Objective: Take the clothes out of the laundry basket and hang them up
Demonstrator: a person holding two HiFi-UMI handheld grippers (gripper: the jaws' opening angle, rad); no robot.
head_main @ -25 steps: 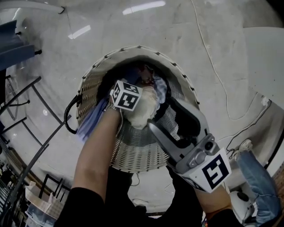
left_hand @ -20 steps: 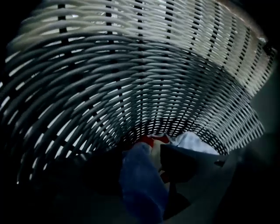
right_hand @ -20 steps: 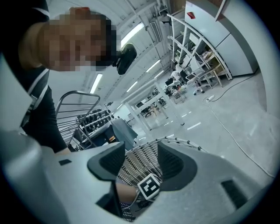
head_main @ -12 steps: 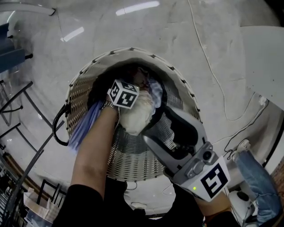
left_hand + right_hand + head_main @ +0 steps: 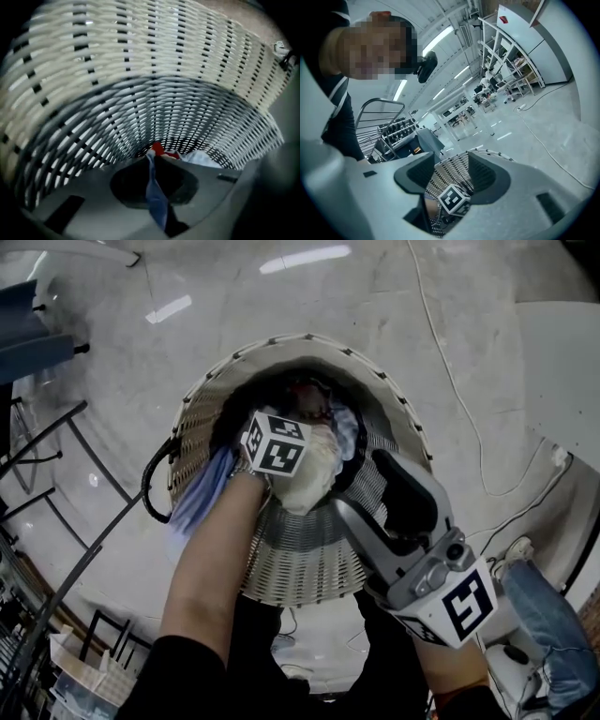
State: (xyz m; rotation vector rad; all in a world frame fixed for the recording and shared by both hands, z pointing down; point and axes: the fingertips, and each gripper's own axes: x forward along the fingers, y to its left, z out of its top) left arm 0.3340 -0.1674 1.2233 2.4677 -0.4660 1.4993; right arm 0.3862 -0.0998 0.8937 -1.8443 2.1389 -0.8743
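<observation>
My left hand-held gripper [image 5: 153, 159] is clamped on a blue fabric garment [image 5: 157, 201] deep inside the white woven laundry basket [image 5: 140, 56]. I'd lift straight up, slowly, clear of the weave. My right hand-held gripper [image 5: 452, 165] is wide open and empty near the rim.

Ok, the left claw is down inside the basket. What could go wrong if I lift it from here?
The left claw has just been closing on only a thin strip of blue cloth, which may slip out during the lift. A red piece and a white piece lie close to it, so they could be dragged up and fall. The pale blue garment hanging over the laundry basket rim could slide off if the basket is jolted.
</observation>
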